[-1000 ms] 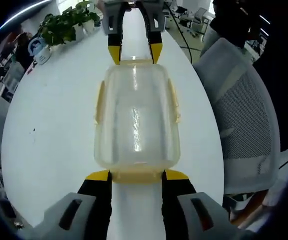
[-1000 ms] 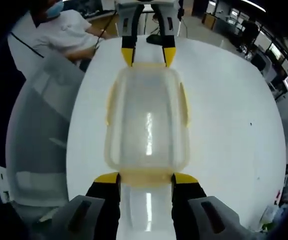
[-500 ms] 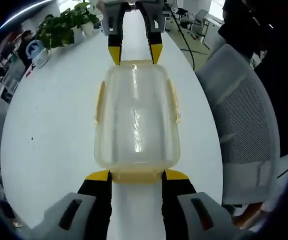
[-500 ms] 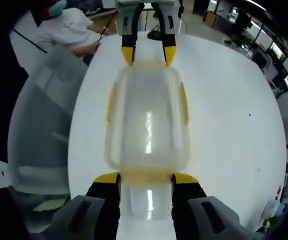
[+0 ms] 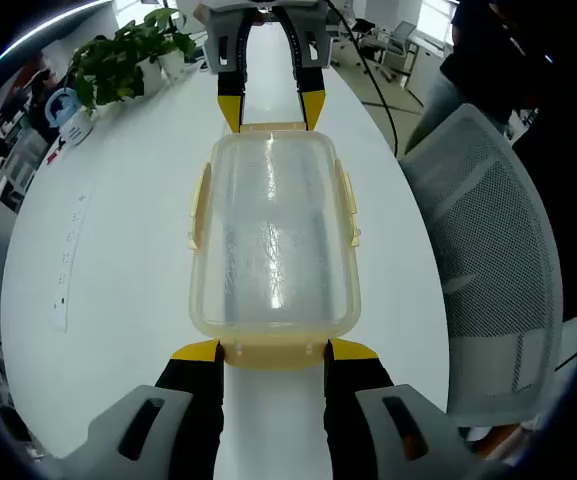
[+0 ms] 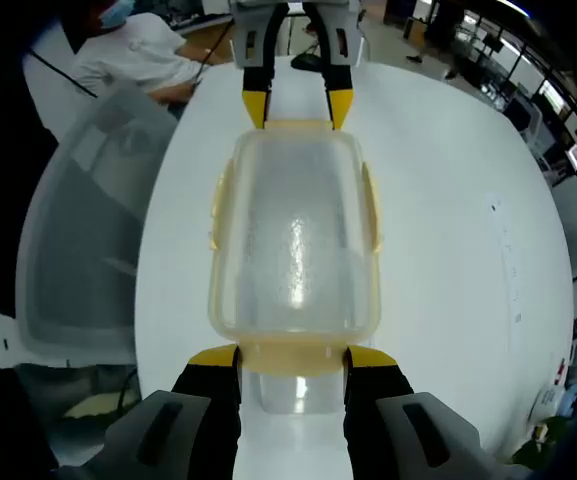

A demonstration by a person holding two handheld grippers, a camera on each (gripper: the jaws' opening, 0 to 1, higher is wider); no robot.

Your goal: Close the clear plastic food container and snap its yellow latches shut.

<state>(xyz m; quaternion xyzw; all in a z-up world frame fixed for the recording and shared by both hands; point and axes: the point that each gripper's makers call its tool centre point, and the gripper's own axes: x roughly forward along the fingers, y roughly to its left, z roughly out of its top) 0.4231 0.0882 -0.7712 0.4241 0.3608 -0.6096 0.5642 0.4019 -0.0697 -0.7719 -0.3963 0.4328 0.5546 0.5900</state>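
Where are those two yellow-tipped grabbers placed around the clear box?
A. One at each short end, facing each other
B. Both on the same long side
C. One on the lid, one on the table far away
A: in the left gripper view the left gripper sits at the near short end of the clear container, and the right gripper faces it at the far end.

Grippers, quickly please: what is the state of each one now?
Left gripper: open, jaws at the near end latch of the container.
Right gripper: open, jaws at the opposite end latch.
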